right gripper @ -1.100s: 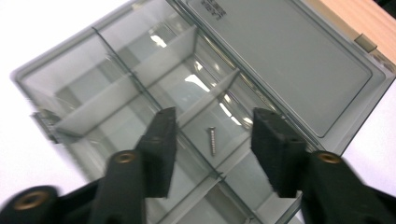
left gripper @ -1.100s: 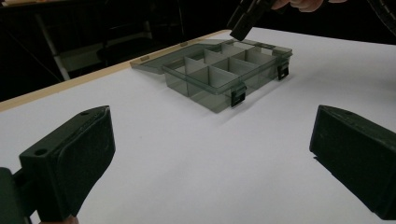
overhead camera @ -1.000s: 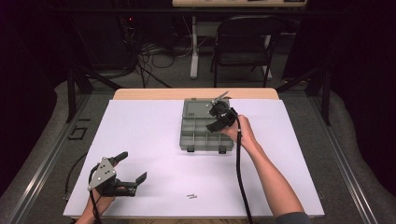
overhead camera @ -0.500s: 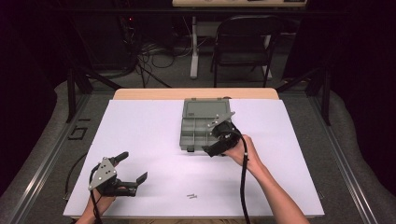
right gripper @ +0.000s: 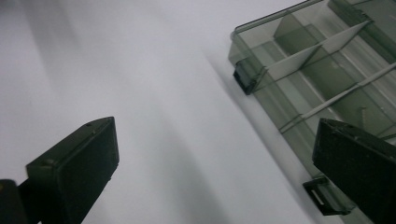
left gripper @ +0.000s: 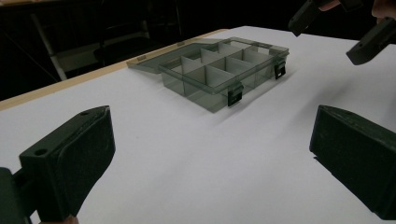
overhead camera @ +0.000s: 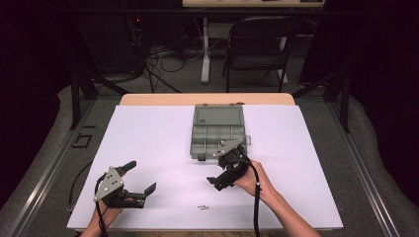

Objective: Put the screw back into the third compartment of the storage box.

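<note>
The open compartment box [overhead camera: 218, 132] sits at upper centre of the table [overhead camera: 148, 128], lid flat behind; likely light, rigid, slippery plastic, best pinched on a wall; left gripper [overhead camera: 139, 177] and right gripper [overhead camera: 227, 166] both have fingers apart, empty.

Dim workroom around a lit white tabletop

A black folding chair [overhead camera: 256, 47] stands beyond the tabletop's [overhead camera: 306, 163] far edge, on grey floor [overhead camera: 178, 81] strewn with dark cables [overhead camera: 148, 61]. A white post [overhead camera: 205, 49] rises beside the chair; the walls fade into darkness, and a wooden strip [overhead camera: 207, 99] shows along that far edge.
</note>
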Tool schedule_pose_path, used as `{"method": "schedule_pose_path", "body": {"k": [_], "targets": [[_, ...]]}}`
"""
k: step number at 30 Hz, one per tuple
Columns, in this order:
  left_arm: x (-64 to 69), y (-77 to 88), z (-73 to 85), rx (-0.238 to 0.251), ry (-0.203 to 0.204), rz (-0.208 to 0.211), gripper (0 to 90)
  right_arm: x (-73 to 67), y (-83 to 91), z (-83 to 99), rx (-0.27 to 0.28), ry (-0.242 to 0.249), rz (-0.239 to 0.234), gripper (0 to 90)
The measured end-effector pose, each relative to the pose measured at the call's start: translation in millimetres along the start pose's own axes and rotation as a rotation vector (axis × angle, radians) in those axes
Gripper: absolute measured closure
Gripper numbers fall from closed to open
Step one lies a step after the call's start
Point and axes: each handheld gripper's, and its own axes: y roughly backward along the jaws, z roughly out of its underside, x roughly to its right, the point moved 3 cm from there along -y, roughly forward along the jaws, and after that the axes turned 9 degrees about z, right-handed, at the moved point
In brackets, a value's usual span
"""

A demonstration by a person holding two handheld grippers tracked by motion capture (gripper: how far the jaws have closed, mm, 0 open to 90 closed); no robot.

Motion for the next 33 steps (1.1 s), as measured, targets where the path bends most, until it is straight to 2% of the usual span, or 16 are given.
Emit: {"method": "schedule_pose_path", "body": {"k": [4,5,9,11,16,19,21,22,23,24,25,26,29,33], "targets": [[-0.3,0.5,-0.2,0.003,0.006,-0.004,0.1,-14.4,0.1,5.5,0.009,0.012,-0.040,0.0],[-0.3,0.5,-0.2,0.003,0.006,-0.004,0.0,-14.4,0.1,5.5,0.009,0.012,-0.040,0.0],[0.3,0.6,-0.7,0.001,-0.001,0.000,0.1,-25.3,-1.6,13.8,-0.014,0.029,-0.077,0.0],[-0.2,0.3,-0.3,0.002,0.003,-0.001,0.1,-27.3,-1.6,15.1,-0.012,0.025,-0.089,0.0],[-0.1,0.1,-0.5,-0.003,0.001,0.000,0.1,-36.2,-7.0,18.9,-0.050,0.036,-0.117,0.0],[0.1,-0.1,-0.4,-0.003,0.002,-0.001,0.0,-39.2,-8.9,18.1,-0.056,0.061,-0.128,0.8],[0.1,0.0,-0.4,-0.004,0.002,0.002,0.0,-43.0,-10.8,18.3,-0.067,0.054,-0.132,4.4],[0.2,-0.4,-0.3,0.000,0.001,-0.002,0.1,-43.9,-12.3,18.4,-0.068,0.077,-0.142,8.1],[0.2,-0.5,-0.3,-0.003,0.000,-0.003,0.0,-46.7,-13.4,19.0,-0.078,0.075,-0.149,13.4],[0.1,-0.4,-0.3,-0.004,0.001,-0.003,0.0,-50.7,-17.7,20.0,-0.094,0.100,-0.160,21.6],[0.0,-0.4,-0.3,-0.004,0.001,-0.003,0.0,-50.7,-17.7,20.0,-0.094,0.100,-0.160,21.6],[-0.1,-0.4,-0.3,-0.004,0.001,-0.003,0.1,-54.1,-21.5,21.0,-0.097,0.112,-0.168,27.8],[-0.3,-0.8,-0.4,-0.003,0.003,-0.002,0.0,-57.8,-25.2,21.7,-0.106,0.130,-0.187,32.6],[-0.3,-2.0,-0.2,-0.004,0.000,-0.004,0.0,-64.1,-29.8,22.2,-0.126,0.164,-0.201,46.3]]}}
